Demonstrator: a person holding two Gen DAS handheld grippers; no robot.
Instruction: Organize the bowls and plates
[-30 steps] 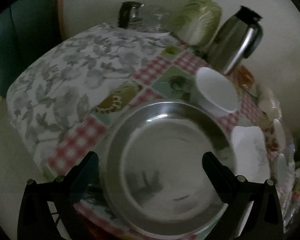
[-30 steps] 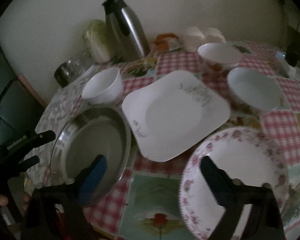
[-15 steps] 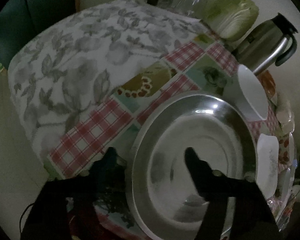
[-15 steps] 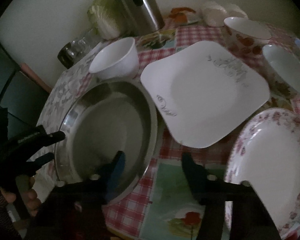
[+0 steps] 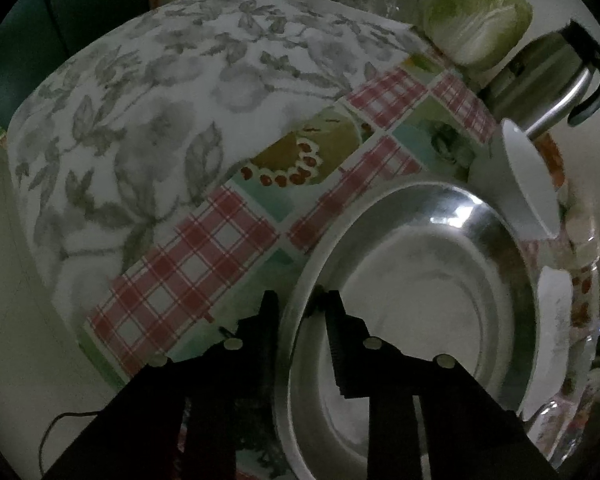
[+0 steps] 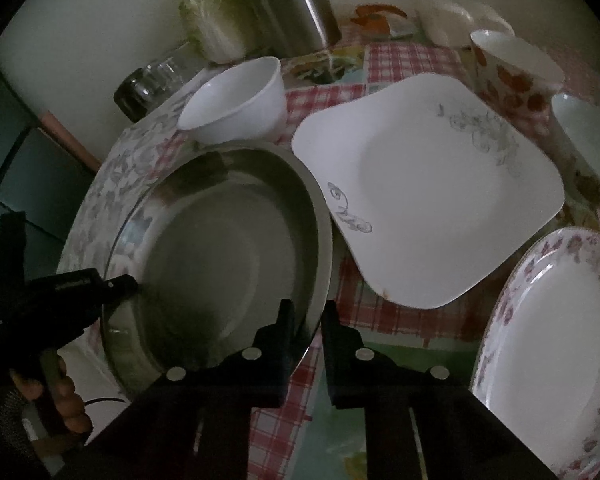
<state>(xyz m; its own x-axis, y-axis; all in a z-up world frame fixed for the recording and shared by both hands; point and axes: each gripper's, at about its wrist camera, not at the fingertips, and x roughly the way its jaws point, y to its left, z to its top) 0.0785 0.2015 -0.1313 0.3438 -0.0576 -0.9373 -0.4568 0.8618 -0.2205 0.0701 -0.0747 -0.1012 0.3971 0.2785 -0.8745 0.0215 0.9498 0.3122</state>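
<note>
At table's near-left edge: steel basin [image 6: 220,264] sitting flat, now pinched at two rim points. Left tongs [image 5: 300,300] just closed from wide to narrow, one finger inside, one outside the rim at 9 o'clock of the basin. Right tongs [image 6: 306,316] likewise just closed, clamping the rim at 5 o'clock in the right wrist view. White bowl [image 6: 236,104] touching the basin at 12 o'clock; square plate [image 6: 428,184] just beside at 2 o'clock; floral plate [image 6: 556,344] apart at 4 o'clock. Two-handed grip apparently set; basin seemingly ready for lifting, not yet raised.

Both tools, the right tool [image 6: 307,316] and left tool [image 6: 130,285], have just closed on the steel basin's [image 6: 220,256] rim.
</note>
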